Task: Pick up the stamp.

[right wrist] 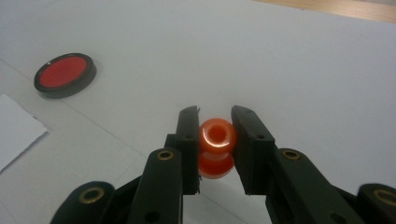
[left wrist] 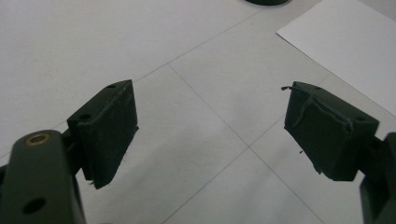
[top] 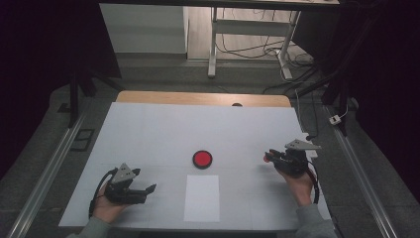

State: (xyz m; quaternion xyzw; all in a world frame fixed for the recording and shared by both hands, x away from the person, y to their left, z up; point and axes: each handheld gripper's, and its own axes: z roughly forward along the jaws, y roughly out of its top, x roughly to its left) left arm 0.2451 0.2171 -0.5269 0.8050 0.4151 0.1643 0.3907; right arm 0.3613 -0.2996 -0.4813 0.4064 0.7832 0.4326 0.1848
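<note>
A small orange-red spool-shaped piece (right wrist: 216, 147) with a hole in its top sits between the jaws of my right gripper (right wrist: 216, 125), which is shut on it; in the high view that gripper (top: 270, 156) is at the table's right with the red piece (top: 266, 158) at its tip. A round black disc with a red face (top: 202, 159) (right wrist: 64, 74) lies at the table's middle, left of the right gripper. My left gripper (top: 148, 189) (left wrist: 211, 122) rests low at the front left, jaws wide apart with bare table between them.
A white sheet of paper (top: 201, 197) (left wrist: 348, 44) lies at the front middle, just below the disc. The white table cover (top: 163, 129) ends at a wooden strip (top: 198, 97) along the far edge. Beyond are desk legs and cables on the floor.
</note>
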